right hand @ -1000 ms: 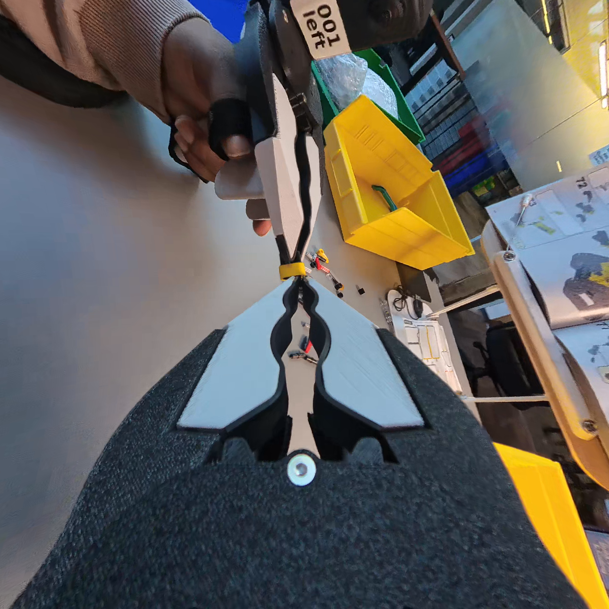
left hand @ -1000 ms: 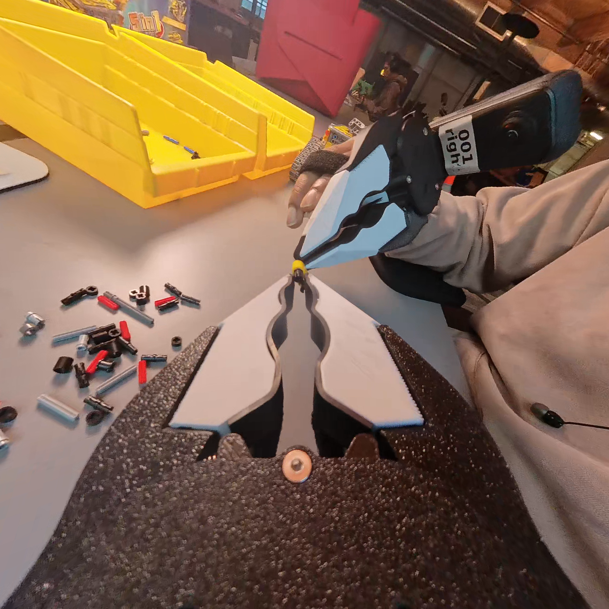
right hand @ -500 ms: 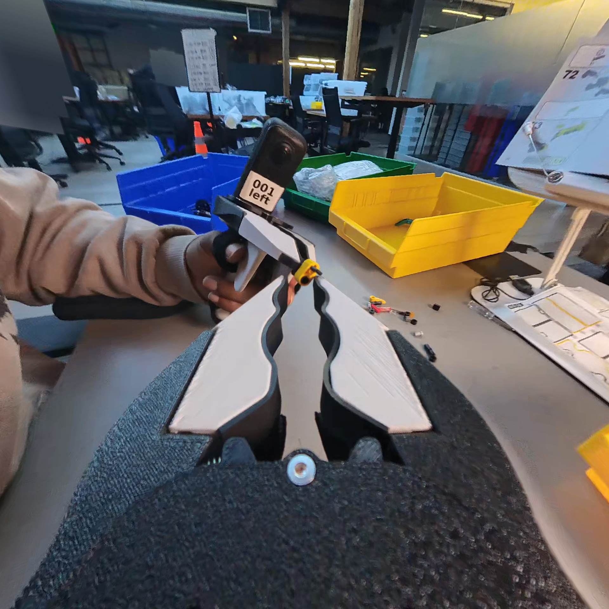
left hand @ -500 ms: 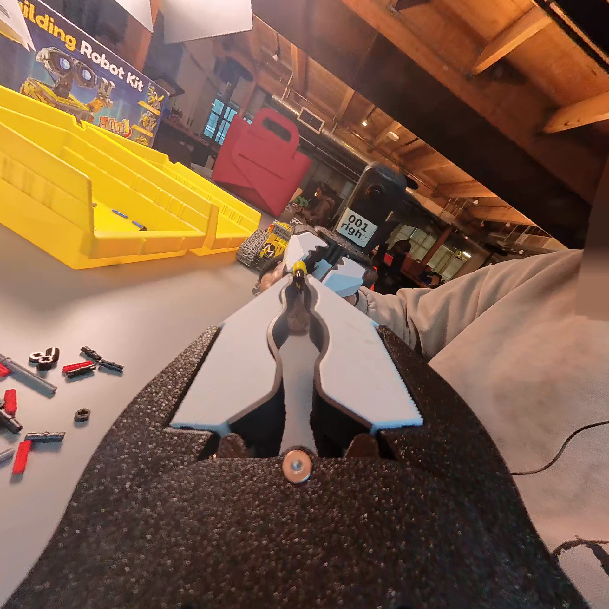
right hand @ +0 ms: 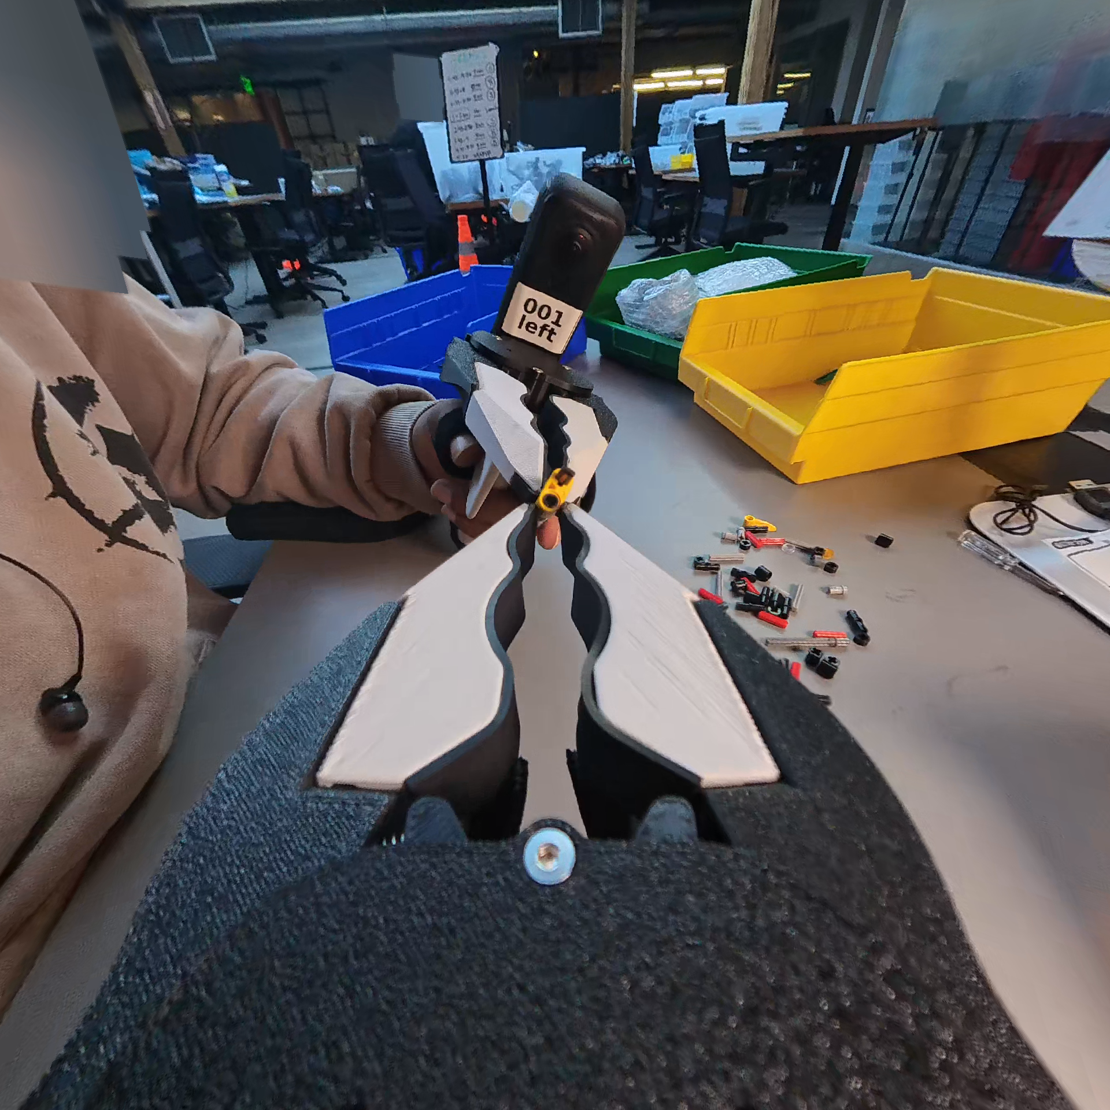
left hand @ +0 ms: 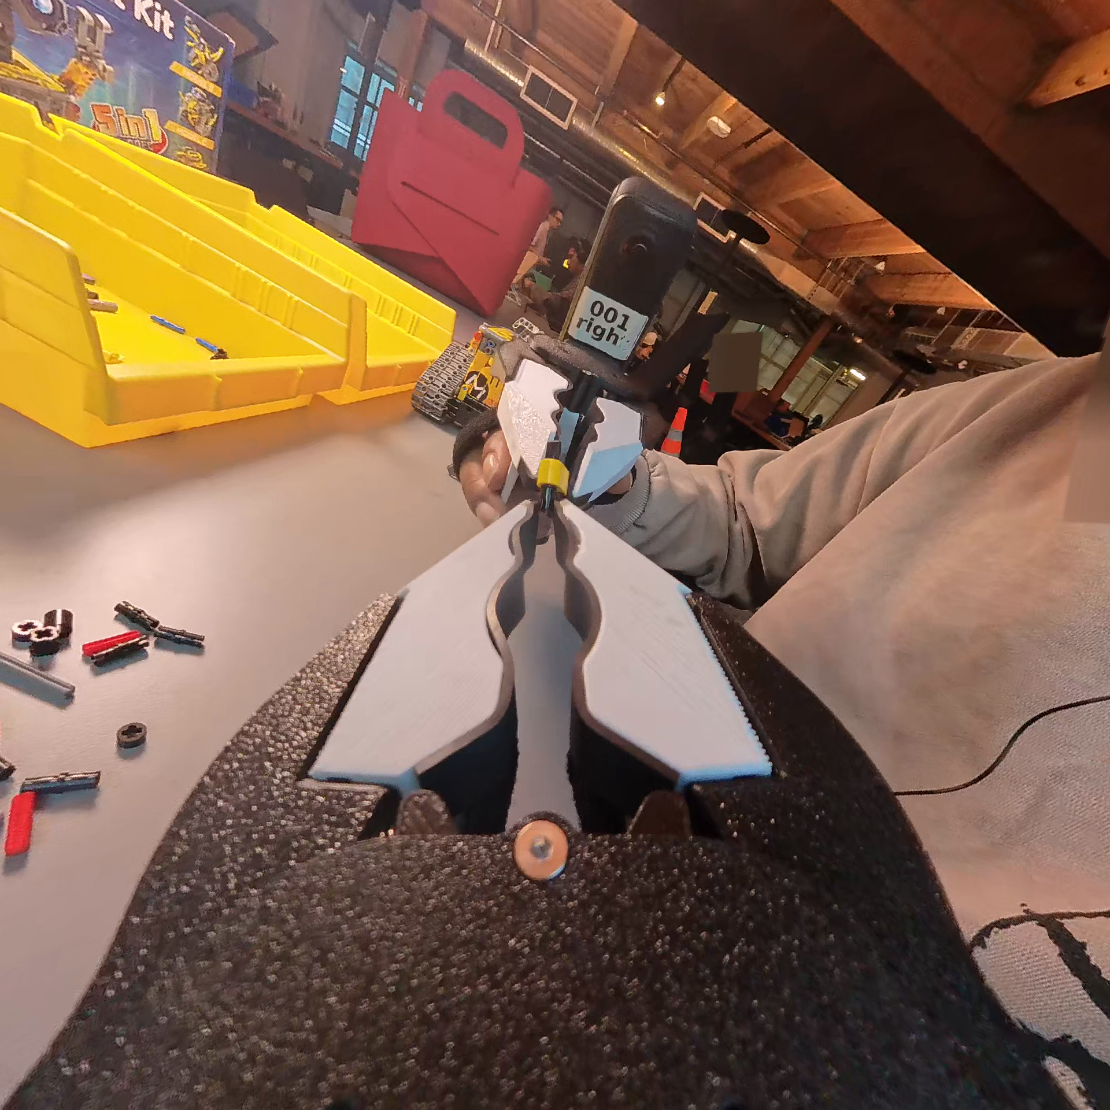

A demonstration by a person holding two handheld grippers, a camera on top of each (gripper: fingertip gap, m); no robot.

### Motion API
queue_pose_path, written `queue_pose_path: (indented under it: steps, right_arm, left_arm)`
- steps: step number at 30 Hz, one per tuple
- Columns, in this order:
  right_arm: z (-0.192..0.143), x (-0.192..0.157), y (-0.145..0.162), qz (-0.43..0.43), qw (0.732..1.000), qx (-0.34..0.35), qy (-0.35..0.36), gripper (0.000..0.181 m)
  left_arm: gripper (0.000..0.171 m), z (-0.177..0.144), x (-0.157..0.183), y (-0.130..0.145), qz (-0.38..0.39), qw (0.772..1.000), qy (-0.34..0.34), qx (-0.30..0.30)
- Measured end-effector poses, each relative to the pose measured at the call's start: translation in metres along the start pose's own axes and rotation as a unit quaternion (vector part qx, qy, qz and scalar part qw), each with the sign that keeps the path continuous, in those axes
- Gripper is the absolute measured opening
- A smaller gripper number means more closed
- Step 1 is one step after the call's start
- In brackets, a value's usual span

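A small yellow-and-black connector piece (left hand: 552, 474) is held in the air between my two grippers, which point at each other tip to tip. My left gripper (left hand: 543, 510) is shut on the black stub under the yellow part. My right gripper (right hand: 549, 509) is closed down on the same piece (right hand: 554, 489), its fingertips (right hand: 530, 510) flanking the yellow part. In the left wrist view the right gripper (left hand: 552, 495) faces me with the piece between its fingers. In the right wrist view the left gripper (right hand: 543, 495) faces me. A person's hands hold both handles.
Loose black, red and grey small parts (left hand: 120, 642) lie on the grey table (left hand: 270, 540), and show in the right wrist view too (right hand: 775, 594). Yellow bins (left hand: 180, 360), a tracked toy vehicle (left hand: 462, 378), yellow (right hand: 901, 384), green (right hand: 721, 270) and blue (right hand: 408, 336) bins, and paper sheets (right hand: 1069, 558) stand around. The grippers are tip to tip, or close to it.
Half a second ago my right gripper was open beside the piece, which only the left held. Now the right fingers have closed on it again. Both grippers sit higher and more level.
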State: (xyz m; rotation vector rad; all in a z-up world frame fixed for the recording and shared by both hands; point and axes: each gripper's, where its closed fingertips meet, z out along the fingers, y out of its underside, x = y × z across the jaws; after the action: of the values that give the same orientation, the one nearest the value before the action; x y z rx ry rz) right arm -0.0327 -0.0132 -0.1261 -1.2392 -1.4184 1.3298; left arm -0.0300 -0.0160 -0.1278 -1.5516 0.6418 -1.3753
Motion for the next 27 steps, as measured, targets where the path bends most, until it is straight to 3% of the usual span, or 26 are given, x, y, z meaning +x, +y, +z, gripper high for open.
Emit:
queue_pose_path:
  steps: [5,8,16,21,24,27]
  right_arm:
    - [-0.001,0.005,-0.009,0.037,0.998,0.055,0.008,0.005]
    - [0.002,0.003,-0.010,0.032,0.997,0.074,0.009,0.005]
    - [0.004,-0.001,-0.018,0.035,0.992,0.120,0.007,0.004]
    - [0.005,0.001,-0.018,0.034,0.991,0.126,0.019,0.005]
    - [0.007,0.000,-0.010,0.021,0.995,0.096,0.015,0.002]
    - [0.005,-0.003,-0.010,0.035,0.995,0.090,-0.004,0.018]
  left_arm:
    - [0.012,0.000,0.001,-0.005,-0.049,0.998,0.023,0.023]
    - [0.006,-0.002,0.005,-0.012,-0.075,0.995,0.044,0.046]
    - [0.007,-0.002,0.012,-0.014,-0.080,0.994,0.059,0.050]
    - [0.004,-0.004,0.009,-0.016,-0.080,0.994,0.052,0.054]
    - [0.003,-0.006,0.010,-0.017,-0.071,0.995,0.049,0.045]
    - [0.003,-0.006,0.008,-0.009,-0.043,0.999,0.029,0.009]
